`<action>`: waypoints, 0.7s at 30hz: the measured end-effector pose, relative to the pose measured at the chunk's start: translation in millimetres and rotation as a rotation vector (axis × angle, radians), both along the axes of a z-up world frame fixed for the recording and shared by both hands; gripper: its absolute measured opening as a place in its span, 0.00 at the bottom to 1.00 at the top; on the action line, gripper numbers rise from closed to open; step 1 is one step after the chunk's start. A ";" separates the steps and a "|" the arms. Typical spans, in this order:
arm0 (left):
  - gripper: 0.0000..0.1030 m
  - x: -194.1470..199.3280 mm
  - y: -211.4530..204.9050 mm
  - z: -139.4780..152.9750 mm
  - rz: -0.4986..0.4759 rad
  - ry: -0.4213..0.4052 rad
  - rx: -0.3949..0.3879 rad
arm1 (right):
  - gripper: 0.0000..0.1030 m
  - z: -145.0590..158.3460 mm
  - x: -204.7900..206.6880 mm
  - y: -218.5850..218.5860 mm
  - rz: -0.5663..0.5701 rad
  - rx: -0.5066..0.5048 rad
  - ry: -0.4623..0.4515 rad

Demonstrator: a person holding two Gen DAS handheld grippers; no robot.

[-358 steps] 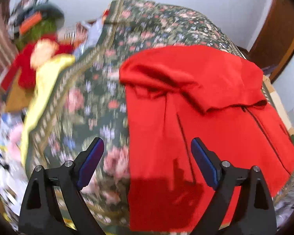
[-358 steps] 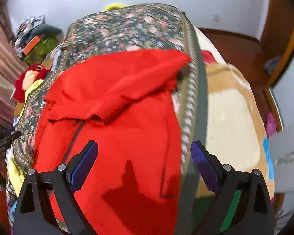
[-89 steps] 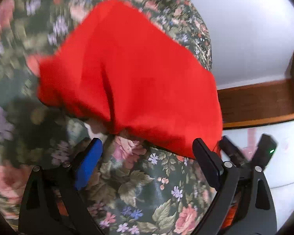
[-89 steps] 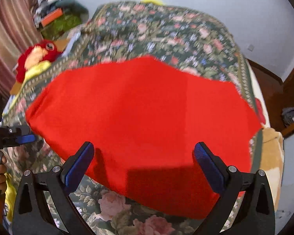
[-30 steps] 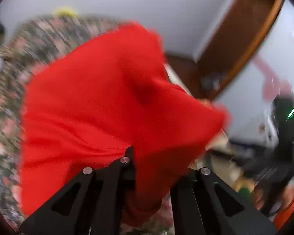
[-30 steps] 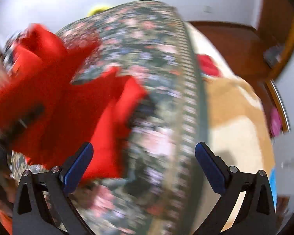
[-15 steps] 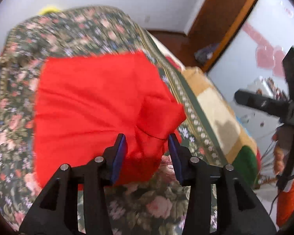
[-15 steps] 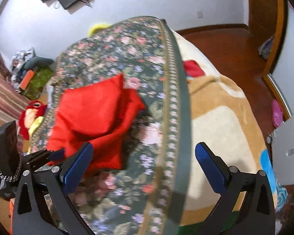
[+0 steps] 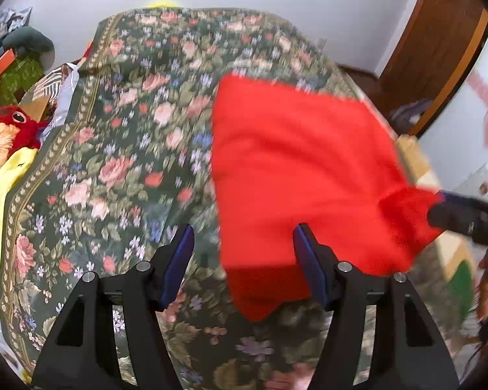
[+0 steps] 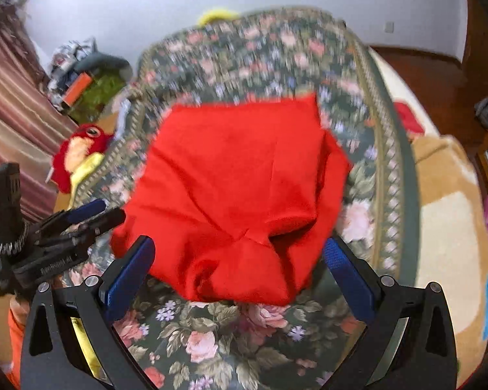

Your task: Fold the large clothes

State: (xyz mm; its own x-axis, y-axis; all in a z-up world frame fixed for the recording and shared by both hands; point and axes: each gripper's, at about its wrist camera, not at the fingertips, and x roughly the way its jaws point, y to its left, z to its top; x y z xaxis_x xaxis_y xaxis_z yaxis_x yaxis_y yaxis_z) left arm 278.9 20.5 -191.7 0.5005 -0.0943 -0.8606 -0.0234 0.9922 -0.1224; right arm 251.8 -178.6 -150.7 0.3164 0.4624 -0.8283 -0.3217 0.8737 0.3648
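Note:
The red garment (image 9: 296,169) lies folded into a thick bundle on the floral bedspread (image 9: 120,149). In the right wrist view the garment (image 10: 237,195) sits just ahead of my right gripper (image 10: 237,269), which is open and empty with its blue pads either side of the near edge. My left gripper (image 9: 244,260) is open and empty at the bundle's left near corner. It also shows in the right wrist view (image 10: 94,217), beside the bundle's left edge. The right gripper's tip shows in the left wrist view (image 9: 465,211), against the bundle's right corner.
A red and yellow plush toy (image 9: 6,143) and piled items (image 9: 19,65) sit off the bed's left side. A tan and cream blanket (image 10: 445,214) covers the bed's right part. A wooden door (image 9: 439,48) stands at the right, a striped curtain (image 10: 13,104) at the left.
My left gripper has let go of the red bundle and opened wide. The bundle now rests on the bedspread, and my right gripper has come close to its near edge.

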 end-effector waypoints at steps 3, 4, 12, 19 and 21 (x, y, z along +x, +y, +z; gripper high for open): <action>0.79 -21.2 2.0 -3.5 0.021 -0.073 0.085 | 1.00 -27.0 7.7 -0.7 -0.022 -0.037 0.060; 0.82 -25.7 2.7 -4.3 0.021 -0.090 0.119 | 1.00 -36.4 8.9 -4.9 -0.034 -0.062 0.074; 0.86 -51.0 29.7 -10.4 0.045 -0.077 0.145 | 1.00 -71.6 0.2 -58.2 -0.046 -0.083 0.163; 0.86 -62.7 49.2 -13.9 0.093 -0.037 0.191 | 1.00 -51.9 -10.6 -68.7 -0.079 -0.086 0.099; 0.86 -61.7 52.3 -6.6 0.099 -0.053 0.217 | 1.00 -40.4 -14.0 -63.5 -0.062 -0.125 0.033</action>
State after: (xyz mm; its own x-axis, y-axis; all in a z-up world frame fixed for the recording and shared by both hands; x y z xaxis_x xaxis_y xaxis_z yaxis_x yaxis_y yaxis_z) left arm 217.2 72.8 -198.3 0.5430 0.1422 -0.8276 -0.1215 0.9885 0.0901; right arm 237.8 -242.2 -191.1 0.3127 0.3353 -0.8887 -0.2555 0.9308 0.2613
